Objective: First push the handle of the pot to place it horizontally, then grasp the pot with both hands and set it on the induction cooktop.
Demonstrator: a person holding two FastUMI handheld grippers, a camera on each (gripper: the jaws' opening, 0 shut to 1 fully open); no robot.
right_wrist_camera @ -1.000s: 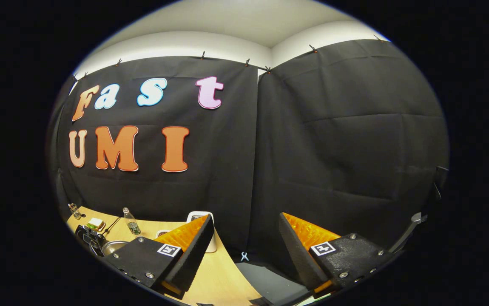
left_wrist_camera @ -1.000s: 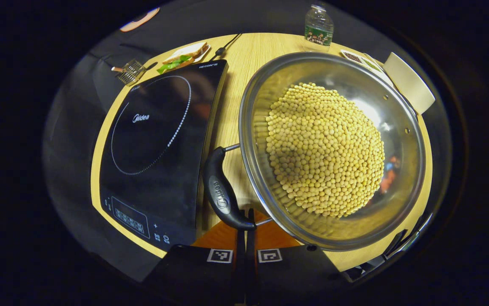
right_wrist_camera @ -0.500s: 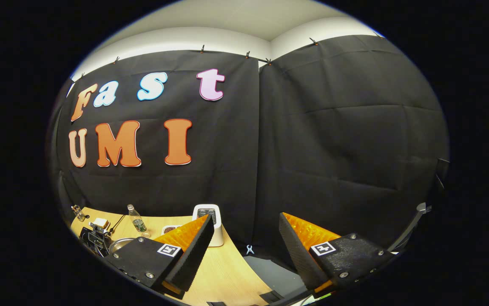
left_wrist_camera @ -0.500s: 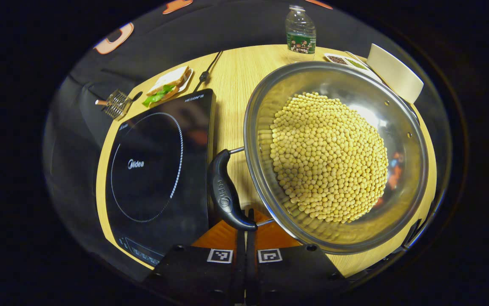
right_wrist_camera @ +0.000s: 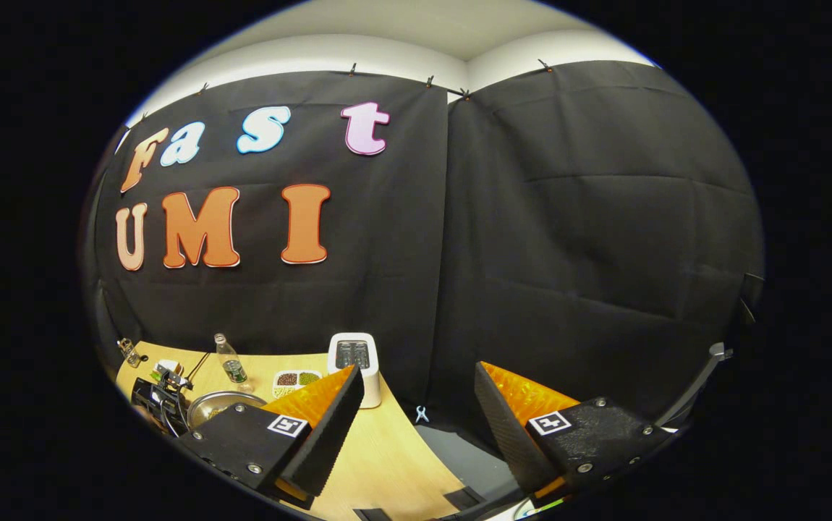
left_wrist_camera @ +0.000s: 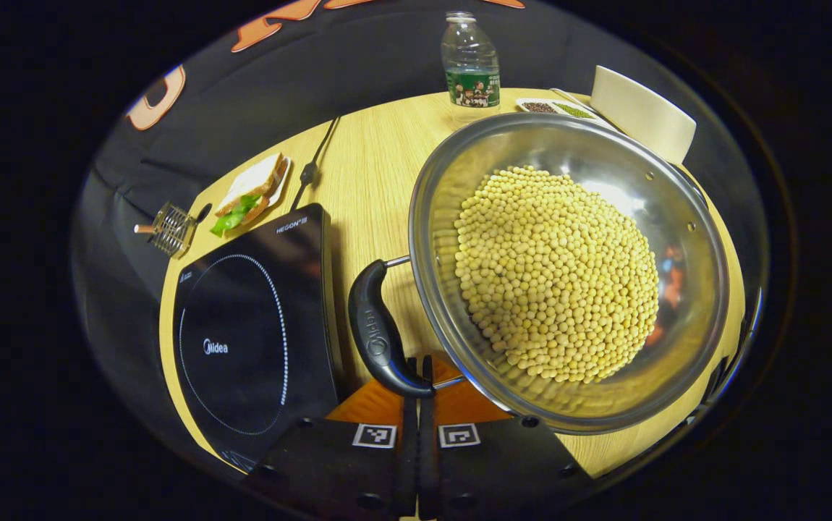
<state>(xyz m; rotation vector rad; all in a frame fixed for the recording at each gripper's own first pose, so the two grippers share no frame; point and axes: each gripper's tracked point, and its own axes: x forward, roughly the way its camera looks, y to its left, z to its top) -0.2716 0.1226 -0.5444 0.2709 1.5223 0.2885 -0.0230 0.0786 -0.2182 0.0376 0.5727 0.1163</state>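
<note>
Cooktop (left_wrist_camera: 257,325) slid nearer; left gripper (left_wrist_camera: 418,376) clamped on pot (left_wrist_camera: 568,275) handle (left_wrist_camera: 380,336), right gripper (right_wrist_camera: 419,405) apart.

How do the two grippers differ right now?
The left gripper has its fingers closed together at the pot handle; the right gripper is wide open, holding nothing. The left sits low over the table by the pot; the right faces the booth wall.
</note>
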